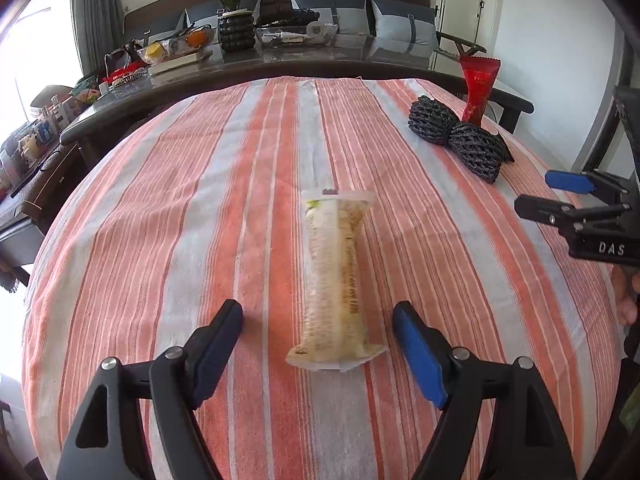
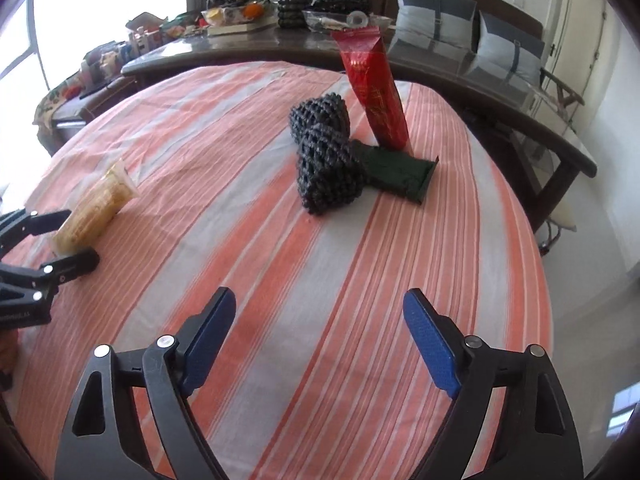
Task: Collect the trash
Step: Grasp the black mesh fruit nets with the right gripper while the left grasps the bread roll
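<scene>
A yellowish clear snack wrapper (image 1: pixel 336 276) lies lengthwise on the striped cloth (image 1: pixel 160 240). My left gripper (image 1: pixel 318 314) is open, a finger on each side of the wrapper's near end, and the pads do not touch it. From the right wrist view the same wrapper (image 2: pixel 94 208) sits at the left between the left gripper's (image 2: pixel 80 236) fingers. My right gripper (image 2: pixel 320 300) is open over bare cloth with nothing between its fingers; it shows at the right edge (image 1: pixel 534 192) of the left wrist view. Ahead of it lie a dark green packet (image 2: pixel 400 172) and an upright red pouch (image 2: pixel 376 92).
A bundle of black braided rope (image 2: pixel 326 160) lies against the green packet, in front of the red pouch (image 1: pixel 478 88). Behind the cloth runs a dark table (image 1: pixel 280 64) crowded with a plant pot, trays and fruit. A sofa with grey cushions stands beyond.
</scene>
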A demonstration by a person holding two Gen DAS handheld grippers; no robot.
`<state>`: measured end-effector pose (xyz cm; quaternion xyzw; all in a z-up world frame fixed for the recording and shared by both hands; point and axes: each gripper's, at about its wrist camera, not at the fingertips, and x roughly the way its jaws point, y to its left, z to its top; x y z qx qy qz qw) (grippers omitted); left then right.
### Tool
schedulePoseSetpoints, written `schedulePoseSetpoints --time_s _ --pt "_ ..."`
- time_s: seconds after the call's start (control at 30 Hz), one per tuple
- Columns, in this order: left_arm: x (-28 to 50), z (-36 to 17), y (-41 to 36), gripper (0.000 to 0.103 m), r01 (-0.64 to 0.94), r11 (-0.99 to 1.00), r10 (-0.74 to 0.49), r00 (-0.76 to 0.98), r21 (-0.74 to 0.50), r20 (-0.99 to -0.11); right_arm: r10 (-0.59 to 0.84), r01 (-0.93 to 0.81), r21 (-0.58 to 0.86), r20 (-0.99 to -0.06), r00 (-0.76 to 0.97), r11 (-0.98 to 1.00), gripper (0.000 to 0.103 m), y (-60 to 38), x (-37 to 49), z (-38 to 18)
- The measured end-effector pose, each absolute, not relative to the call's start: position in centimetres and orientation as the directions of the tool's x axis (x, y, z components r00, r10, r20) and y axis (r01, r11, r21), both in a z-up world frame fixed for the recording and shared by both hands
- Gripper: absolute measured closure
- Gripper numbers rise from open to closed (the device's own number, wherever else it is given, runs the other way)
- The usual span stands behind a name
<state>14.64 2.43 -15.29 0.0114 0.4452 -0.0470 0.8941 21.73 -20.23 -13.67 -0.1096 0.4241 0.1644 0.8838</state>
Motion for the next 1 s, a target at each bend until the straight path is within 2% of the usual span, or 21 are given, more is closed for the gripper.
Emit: schedulePoseSetpoints --time_s 0.13,0.23,0.3,0.33,0.37,0.53,0.7,0.8,0.87,1.0 --pt "14.6 -15.3 2.4 0.023 0.094 0.995 -0.075 0.600 -0.023 -0.797 0.174 -0.381 -0.106 -0.756 0.631 0.918 0.019 -18.7 25.4 -12.7" --pt "14.6 -15.3 2.5 0.023 0.094 0.995 -0.077 0.600 -0.025 -0.796 0.159 -0.384 -0.123 -0.765 0.624 0.915 0.024 -17.7 27.5 -13.2" --pt "14.6 -15.4 2.5 0.023 0.094 0.995 -0.077 0.600 -0.026 -0.796 0.165 -0.384 -0.105 -0.778 0.607 0.917 0.037 -17.5 28.2 -13.8" --pt "14.6 -15.3 2.5 0.023 0.094 0.995 -0.077 0.600 -0.025 -0.796 0.178 -0.386 -0.083 -0.786 0.592 0.919 0.063 -17.4 28.3 -14.1" --pt "14.6 -15.3 2.5 0.023 0.094 0.995 -0.077 0.600 -0.025 -0.796 0.192 -0.380 -0.056 -0.789 0.583 0.923 0.064 -17.7 28.1 -14.1" --pt "14.6 -15.3 2.5 0.023 0.094 0.995 -0.076 0.600 -0.024 -0.796 0.259 -0.361 0.049 -0.784 0.565 0.931 0.065 -18.8 23.7 -13.3" --pt "14.6 -15.3 2.5 0.023 0.094 0.995 -0.076 0.600 -0.024 -0.796 0.263 -0.330 0.076 -0.778 0.570 0.941 0.064 -19.5 16.6 -13.4" --pt "14.6 -15.3 2.5 0.023 0.094 0.995 -0.078 0.600 -0.027 -0.796 0.248 -0.317 0.062 -0.769 0.590 0.946 0.057 -19.5 14.0 -14.2" --pt "14.6 -15.3 2.7 0.023 0.095 0.995 -0.091 0.601 -0.043 -0.794 0.244 -0.312 0.065 -0.777 0.580 0.948 0.048 -19.5 13.6 -15.1" --pt "13.8 -14.9 4.3 0.024 0.117 0.983 -0.185 0.606 -0.143 -0.774 0.250 -0.322 0.061 -0.767 0.591 0.945 0.046 -19.6 13.7 -15.0"
